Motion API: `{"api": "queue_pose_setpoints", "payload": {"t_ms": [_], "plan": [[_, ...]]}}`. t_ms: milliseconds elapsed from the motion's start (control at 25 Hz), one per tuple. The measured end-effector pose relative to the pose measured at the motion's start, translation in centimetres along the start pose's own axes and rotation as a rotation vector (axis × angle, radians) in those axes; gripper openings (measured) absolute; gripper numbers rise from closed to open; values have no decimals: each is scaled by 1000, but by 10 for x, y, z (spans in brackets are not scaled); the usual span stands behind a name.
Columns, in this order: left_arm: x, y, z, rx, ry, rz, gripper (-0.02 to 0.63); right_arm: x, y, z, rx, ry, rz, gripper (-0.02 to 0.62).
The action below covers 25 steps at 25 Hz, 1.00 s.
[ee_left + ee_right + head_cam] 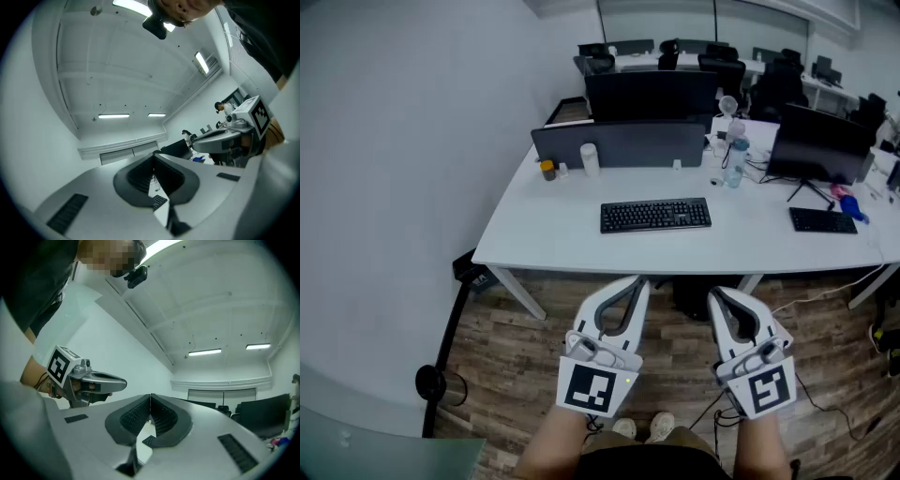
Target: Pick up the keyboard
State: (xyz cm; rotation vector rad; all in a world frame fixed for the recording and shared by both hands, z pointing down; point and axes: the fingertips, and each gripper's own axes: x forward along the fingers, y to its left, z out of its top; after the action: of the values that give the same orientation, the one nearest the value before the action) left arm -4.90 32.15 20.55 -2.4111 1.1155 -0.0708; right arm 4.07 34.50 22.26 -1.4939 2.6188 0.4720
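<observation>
A black keyboard point(655, 215) lies flat near the front edge of the white desk point(562, 230) in the head view. Both grippers hang well short of the desk, over the wooden floor. My left gripper point(639, 281) is shut with nothing between its jaws; a corner of the keyboard point(159, 201) shows through the small gap under its pads. My right gripper point(715, 292) is also shut and empty, with a bit of the keyboard point(149, 441) showing below its pads. The right gripper point(201, 143) appears at the right of the left gripper view; the left gripper point(123, 383) at the left of the right one.
A grey divider panel point(619, 144) stands behind the keyboard, with a white cup point(590, 157) and a small jar point(547, 170). A water bottle point(734, 161), a monitor point(821, 142) and a second keyboard point(822, 220) are to the right. Desk legs and cables lie below.
</observation>
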Motion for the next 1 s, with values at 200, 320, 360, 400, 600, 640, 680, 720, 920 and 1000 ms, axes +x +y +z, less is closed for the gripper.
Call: {"api": "queue_pose_setpoints", "payload": {"t_ms": [200, 320, 360, 400, 600, 640, 680, 720, 920, 1000], "plan": [[6, -10, 1, 2, 2, 3, 9, -6, -8, -3, 3, -7, 11, 31], [10, -18, 2, 15, 6, 6, 9, -12, -14, -6, 4, -7, 17, 31], [11, -20, 2, 19, 8, 8, 9, -13, -16, -7, 3, -9, 19, 32], [12, -21, 3, 22, 8, 10, 9, -14, -17, -6, 1, -12, 23, 31], [16, -27, 6, 24, 3, 23, 9, -19, -22, -5, 0, -30, 40, 32], [16, -28, 7, 23, 2, 25, 9, -21, -23, -4, 4, -31, 41, 32], [16, -30, 8, 22, 1, 27, 9, -23, -24, -4, 6, -32, 41, 32], [16, -32, 9, 21, -1, 29, 9, -25, -25, -5, 6, -31, 41, 32], [14, -36, 12, 24, -1, 40, 9, -34, -29, -5, 15, -39, 40, 32], [14, -37, 14, 40, 1, 46, 9, -38, -31, -8, 13, -37, 42, 32]]}}
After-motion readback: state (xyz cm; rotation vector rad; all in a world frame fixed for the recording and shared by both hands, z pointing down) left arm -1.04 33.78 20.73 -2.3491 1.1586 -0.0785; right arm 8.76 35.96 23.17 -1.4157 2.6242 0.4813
